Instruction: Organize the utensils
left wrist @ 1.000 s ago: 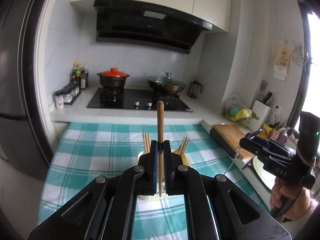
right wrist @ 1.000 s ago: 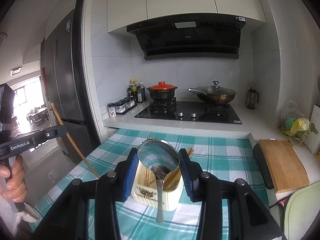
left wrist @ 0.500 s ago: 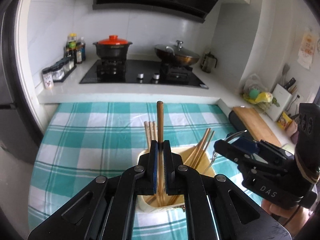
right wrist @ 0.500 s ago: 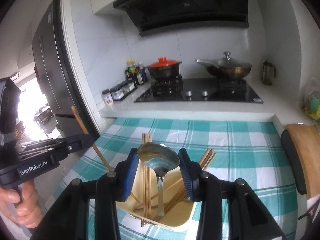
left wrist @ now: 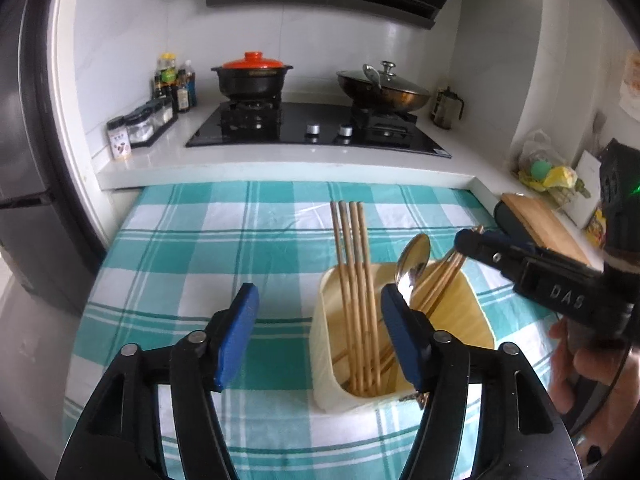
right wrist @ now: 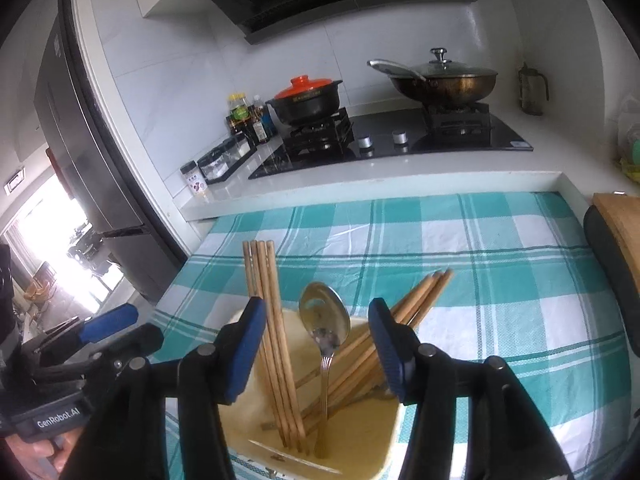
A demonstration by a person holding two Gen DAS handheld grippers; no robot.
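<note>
A cream utensil holder stands on the green checked tablecloth. Several wooden chopsticks stand in its left side, more chopsticks lean to the right, and a metal spoon stands between them. My left gripper is open and empty, just left of and above the holder. My right gripper is open and empty right over the holder, with the spoon free between its pads; it also shows in the left wrist view.
Behind the table runs a white counter with a hob, a black pot with a red lid, a lidded wok and seasoning jars. A wooden cutting board lies at the right. A dark fridge stands at the left.
Both grippers tilted down over the holder and opened. The left let go of a chopstick, which now stands with the others; the right let go of the spoon, which now stands in the holder.
</note>
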